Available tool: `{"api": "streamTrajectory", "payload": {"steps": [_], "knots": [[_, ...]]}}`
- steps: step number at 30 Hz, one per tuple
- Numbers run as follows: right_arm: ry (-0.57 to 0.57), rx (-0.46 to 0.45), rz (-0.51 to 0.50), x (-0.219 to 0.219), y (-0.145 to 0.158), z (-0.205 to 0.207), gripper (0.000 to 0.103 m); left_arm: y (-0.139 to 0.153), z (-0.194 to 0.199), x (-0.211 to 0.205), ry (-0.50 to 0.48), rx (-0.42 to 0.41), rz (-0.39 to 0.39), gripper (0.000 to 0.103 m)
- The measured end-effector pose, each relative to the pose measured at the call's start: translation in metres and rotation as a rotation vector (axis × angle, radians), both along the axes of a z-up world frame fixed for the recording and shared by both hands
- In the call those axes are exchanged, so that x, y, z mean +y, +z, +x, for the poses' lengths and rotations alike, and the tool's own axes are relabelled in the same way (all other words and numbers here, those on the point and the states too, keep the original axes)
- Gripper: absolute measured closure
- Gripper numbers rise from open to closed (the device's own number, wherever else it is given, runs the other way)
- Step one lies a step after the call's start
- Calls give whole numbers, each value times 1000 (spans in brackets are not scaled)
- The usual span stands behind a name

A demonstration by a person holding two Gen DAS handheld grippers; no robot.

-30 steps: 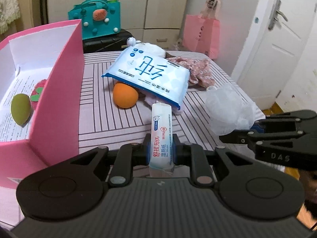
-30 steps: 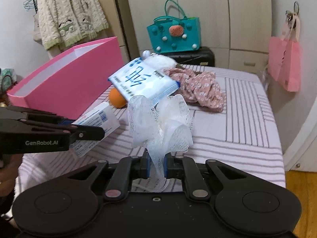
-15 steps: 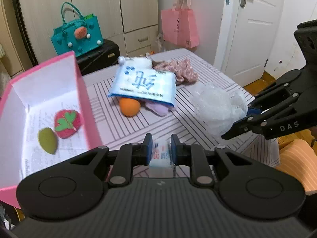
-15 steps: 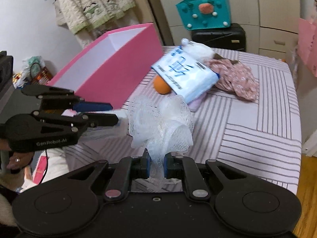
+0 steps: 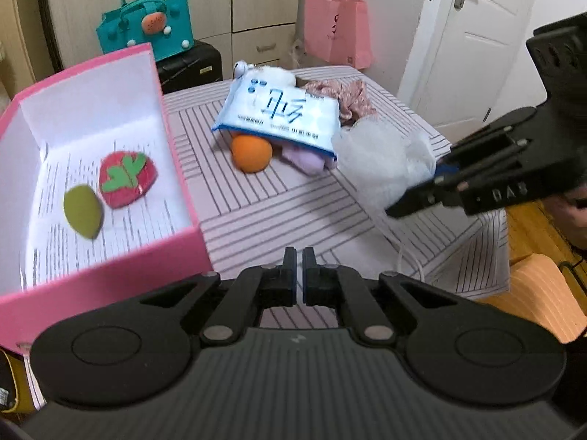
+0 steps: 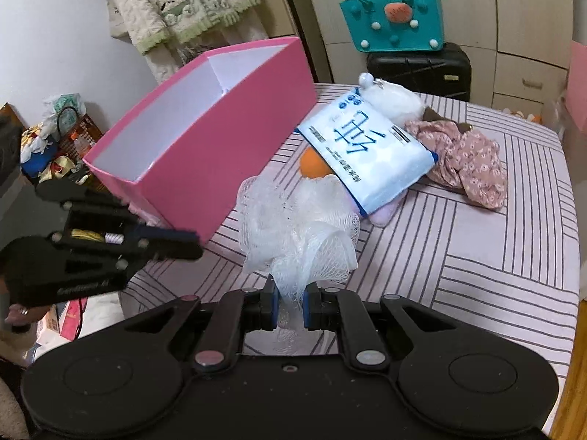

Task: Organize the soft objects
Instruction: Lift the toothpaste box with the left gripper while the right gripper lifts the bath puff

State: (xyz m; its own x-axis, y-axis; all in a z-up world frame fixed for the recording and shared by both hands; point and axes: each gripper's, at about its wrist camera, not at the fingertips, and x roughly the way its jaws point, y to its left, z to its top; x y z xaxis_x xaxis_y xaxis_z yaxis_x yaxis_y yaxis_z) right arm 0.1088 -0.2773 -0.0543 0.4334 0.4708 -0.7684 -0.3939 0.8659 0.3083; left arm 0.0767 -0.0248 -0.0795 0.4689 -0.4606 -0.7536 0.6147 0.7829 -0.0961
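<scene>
My right gripper (image 6: pixel 288 306) is shut on a white mesh bath puff (image 6: pixel 297 227) and holds it above the striped table; both also show in the left wrist view (image 5: pixel 381 168). My left gripper (image 5: pixel 299 280) is shut with nothing between its fingers, near the front corner of the open pink box (image 5: pixel 183 168). The box holds a red strawberry plush (image 5: pixel 126 178) and a green leaf-shaped piece (image 5: pixel 83 211). A blue-white tissue pack (image 5: pixel 279 115) lies over an orange ball (image 5: pixel 251 153) and a lilac soft item (image 5: pixel 304 157).
A pink floral cloth (image 6: pixel 466 157) and a white fluffy toy (image 6: pixel 392 97) lie at the table's far side. A teal bag (image 6: pixel 392 18) sits on a black suitcase (image 6: pixel 418 69) behind. A white door (image 5: pixel 473 36) stands at the right.
The small wet-wipe pack that my left gripper held is gone from its fingers, which have shut together. The left gripper has risen and turned over the box. The right gripper still holds the puff.
</scene>
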Motion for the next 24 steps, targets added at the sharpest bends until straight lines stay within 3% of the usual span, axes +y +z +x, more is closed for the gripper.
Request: {"api": "streamTrajectory", "payload": {"steps": [9,12,14,21,24], "knots": [[-27,-9,20,-8,-5,-4,89,-13,-28,-3,-99,26,-11,97],[-31,-8,24,-9,-6,-6,89,-16,-32,-14,-131,64,-2,83],[-34,-15,17,-10,-6,-6,89,-24,-38,-23,-147,119,4,72],[-34,-41,13,-13,-2,-14,89,-89,-58,-48,-178,421,95,69],[-22,-55,8,-12,-2,-19,89,-109,-57,-50,-137,491,115,68]]}}
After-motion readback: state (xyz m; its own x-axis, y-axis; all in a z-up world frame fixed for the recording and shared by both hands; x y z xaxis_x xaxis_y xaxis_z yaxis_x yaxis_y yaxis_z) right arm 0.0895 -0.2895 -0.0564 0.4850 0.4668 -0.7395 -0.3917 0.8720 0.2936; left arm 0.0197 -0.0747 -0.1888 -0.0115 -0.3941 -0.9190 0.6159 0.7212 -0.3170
